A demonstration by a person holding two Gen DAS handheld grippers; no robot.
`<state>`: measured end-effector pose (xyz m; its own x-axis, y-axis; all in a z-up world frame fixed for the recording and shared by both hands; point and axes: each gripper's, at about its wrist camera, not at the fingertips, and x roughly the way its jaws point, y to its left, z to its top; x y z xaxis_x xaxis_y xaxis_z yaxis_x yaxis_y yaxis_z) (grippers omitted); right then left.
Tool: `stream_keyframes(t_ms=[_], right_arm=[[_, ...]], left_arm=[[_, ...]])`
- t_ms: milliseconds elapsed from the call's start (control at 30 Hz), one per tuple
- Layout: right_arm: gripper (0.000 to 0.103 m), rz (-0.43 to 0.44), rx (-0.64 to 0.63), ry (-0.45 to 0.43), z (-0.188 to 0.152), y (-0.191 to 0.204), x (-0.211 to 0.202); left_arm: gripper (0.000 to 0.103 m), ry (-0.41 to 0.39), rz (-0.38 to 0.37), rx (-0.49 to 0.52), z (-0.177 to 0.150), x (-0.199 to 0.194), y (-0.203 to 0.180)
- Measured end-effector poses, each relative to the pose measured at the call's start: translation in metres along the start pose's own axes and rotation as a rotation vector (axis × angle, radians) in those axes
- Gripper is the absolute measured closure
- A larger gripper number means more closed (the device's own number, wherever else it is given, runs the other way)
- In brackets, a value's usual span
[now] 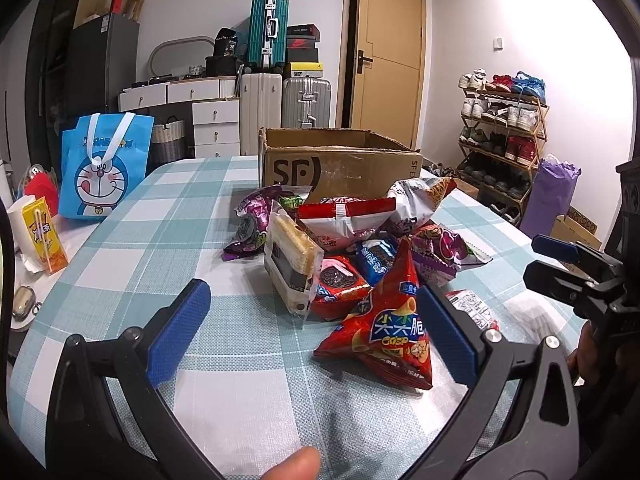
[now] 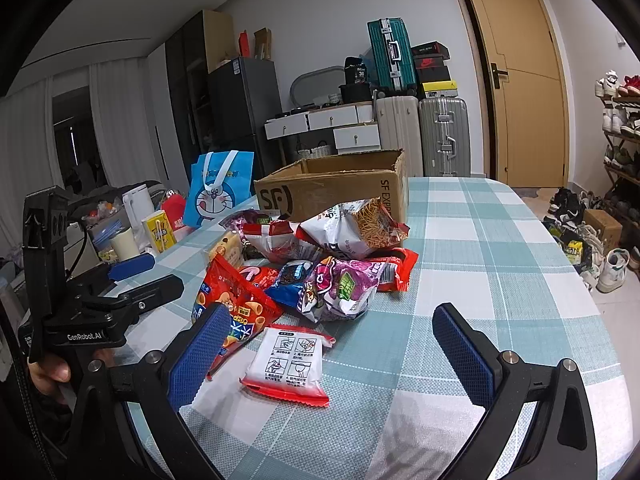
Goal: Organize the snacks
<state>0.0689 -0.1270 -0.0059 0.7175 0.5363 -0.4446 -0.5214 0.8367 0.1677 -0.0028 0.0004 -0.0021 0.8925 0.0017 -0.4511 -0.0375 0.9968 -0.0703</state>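
Note:
A pile of snack packets point(image 1: 352, 240) lies on the checked tablecloth point(image 1: 132, 248) in front of an open cardboard box point(image 1: 340, 164). A red crisp bag point(image 1: 384, 328) stands nearest my left gripper point(image 1: 316, 332), which is open and empty just short of the pile. A clear pack of wafers point(image 1: 292, 252) leans at the pile's left. In the right wrist view the pile point(image 2: 320, 256) and box point(image 2: 336, 188) sit ahead. My right gripper point(image 2: 332, 356) is open and empty, with a white and red packet point(image 2: 288, 364) lying flat between its fingers.
A blue cartoon tote bag point(image 1: 104, 168) and a yellow drink carton point(image 1: 42, 236) stand at the table's left edge. Suitcases point(image 1: 304, 100), drawers and a door are behind. A shoe rack point(image 1: 504, 132) stands right. The table edge point(image 2: 576, 280) drops to the floor on the right.

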Motion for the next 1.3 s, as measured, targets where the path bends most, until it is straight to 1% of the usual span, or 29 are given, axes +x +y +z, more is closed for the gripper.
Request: stream_keyframes(t_ms=[433,633,800,933,1033,1133,1200,1233,1300], right_arm=[[0.0,-0.003,0.003,0.019,0.003,-0.003,0.003],[0.0,0.001,-0.004,0.04,0.005,-0.002,0.005],[0.0,-0.001,-0.038,0.05,0.006,0.002,0.007],[0.0,-0.006,0.0,0.061,0.008,-0.003,0.009],[0.0,0.017,0.046,0.085,0.007,-0.007,0.014],[0.0,0.0,0.02,0.114,0.005,0.0,0.019],[0.0,0.009,0.003,0.144,0.003,0.006,0.025],[0.0,0.017,-0.003,0.156,0.001,0.009,0.028],[0.0,0.006,-0.021,0.193,-0.002,0.014,0.037]], left_arm=[[0.001,0.001,0.0,0.008,0.003,0.0,-0.003],[0.001,0.003,0.008,-0.006,0.005,0.001,-0.001],[0.001,0.005,0.001,0.013,0.009,0.0,-0.004],[0.001,-0.006,0.025,0.037,0.011,-0.002,-0.009],[0.001,0.003,0.039,0.054,0.012,-0.001,-0.012],[0.001,0.026,0.028,0.056,0.012,0.003,-0.013],[0.001,0.041,0.022,0.065,0.012,0.004,-0.014],[0.001,0.049,0.016,0.07,0.011,0.005,-0.016],[0.001,0.075,-0.006,0.077,0.009,0.009,-0.017]])
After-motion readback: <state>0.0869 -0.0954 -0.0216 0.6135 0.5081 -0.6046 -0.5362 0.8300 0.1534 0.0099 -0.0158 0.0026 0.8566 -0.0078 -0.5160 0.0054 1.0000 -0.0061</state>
